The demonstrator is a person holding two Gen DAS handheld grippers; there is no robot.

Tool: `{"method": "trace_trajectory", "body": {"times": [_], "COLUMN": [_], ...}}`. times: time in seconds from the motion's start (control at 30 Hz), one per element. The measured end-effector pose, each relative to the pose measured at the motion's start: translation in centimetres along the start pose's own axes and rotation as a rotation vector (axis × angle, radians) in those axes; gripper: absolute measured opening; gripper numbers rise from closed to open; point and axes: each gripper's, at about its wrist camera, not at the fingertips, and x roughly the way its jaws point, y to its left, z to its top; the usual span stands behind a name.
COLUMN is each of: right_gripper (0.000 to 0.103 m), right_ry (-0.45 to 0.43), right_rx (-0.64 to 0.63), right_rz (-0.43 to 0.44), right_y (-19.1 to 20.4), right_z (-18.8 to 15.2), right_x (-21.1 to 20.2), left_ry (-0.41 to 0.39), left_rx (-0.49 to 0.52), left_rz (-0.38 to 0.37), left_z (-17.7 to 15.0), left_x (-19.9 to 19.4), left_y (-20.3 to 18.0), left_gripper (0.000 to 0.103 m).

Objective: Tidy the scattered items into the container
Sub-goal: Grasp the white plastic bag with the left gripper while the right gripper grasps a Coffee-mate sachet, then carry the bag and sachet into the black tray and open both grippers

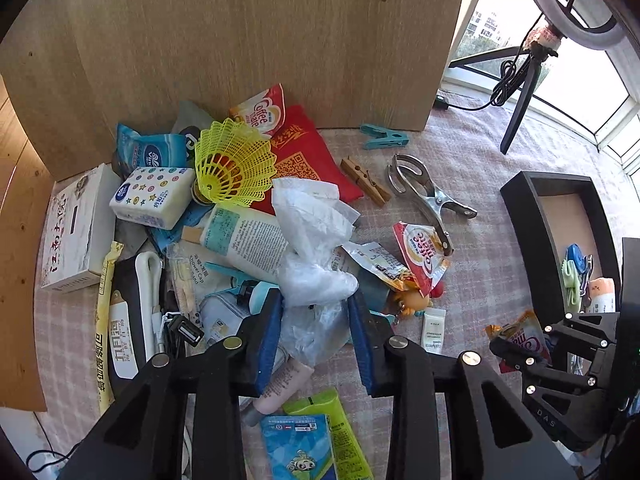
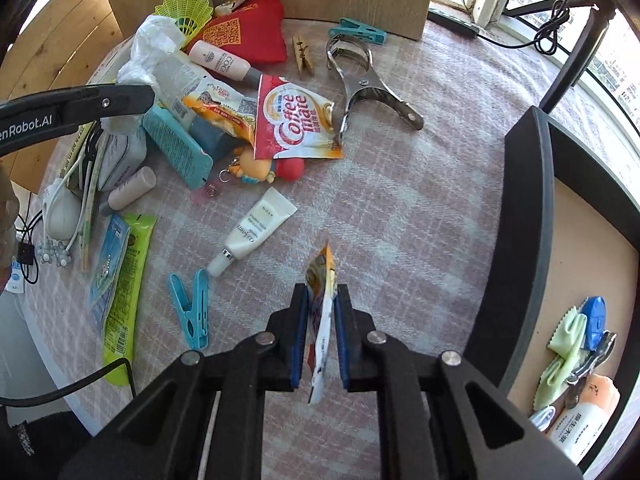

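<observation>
A heap of scattered items lies on the pink checked cloth (image 2: 400, 208). My left gripper (image 1: 316, 300) is shut on a crumpled clear plastic bag (image 1: 312, 232), which bulges up between its blue pads above the heap. My right gripper (image 2: 322, 292) is shut on a small orange and white sachet (image 2: 322, 280) that stands edge-on between its pads, above bare cloth. The black container (image 2: 524, 200) stands to the right of it, holding a blue item, a green cloth (image 2: 568, 344) and an orange-capped tube. In the left wrist view the right gripper (image 1: 516, 344) shows at the far right with the sachet.
Near the heap lie a yellow shuttlecock (image 1: 236, 164), a red pouch (image 1: 308, 152), a metal clip (image 1: 424, 192), a wooden peg (image 1: 366, 180), a teal peg (image 1: 384, 136), a Coffee mate sachet (image 2: 296, 120), a white tube (image 2: 256, 228) and a blue peg (image 2: 192, 308). A wooden panel (image 1: 260, 40) stands behind.
</observation>
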Motion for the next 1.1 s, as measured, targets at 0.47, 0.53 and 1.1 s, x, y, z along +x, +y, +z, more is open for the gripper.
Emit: {"method": "trace_trajectory", "body": {"times": [0.47, 0.53, 1.1], "right_gripper": [0.013, 0.013, 0.013], "right_ry": [-0.12, -0.13, -0.142], "right_rx": [0.193, 0.234, 0.473], "right_rz": [-0.096, -0.113, -0.222], "right_y": [-10.5, -12.6, -24.6], "right_z": [-0.6, -1.1, -5.3], "right_x": [-6.1, -6.9, -9.1], "left_ry": [-0.025, -0.024, 0.035], "left_rx": [0.176, 0.201, 0.53], "left_rz": [-0.154, -0.195, -0.281], "left_z": [0.7, 0.6, -5.4], "left_x": [-2.3, -2.3, -1.9], "left_y": [-11.8, -14.2, -32.5], "left_gripper": [0.031, 0.031, 0.031]}}
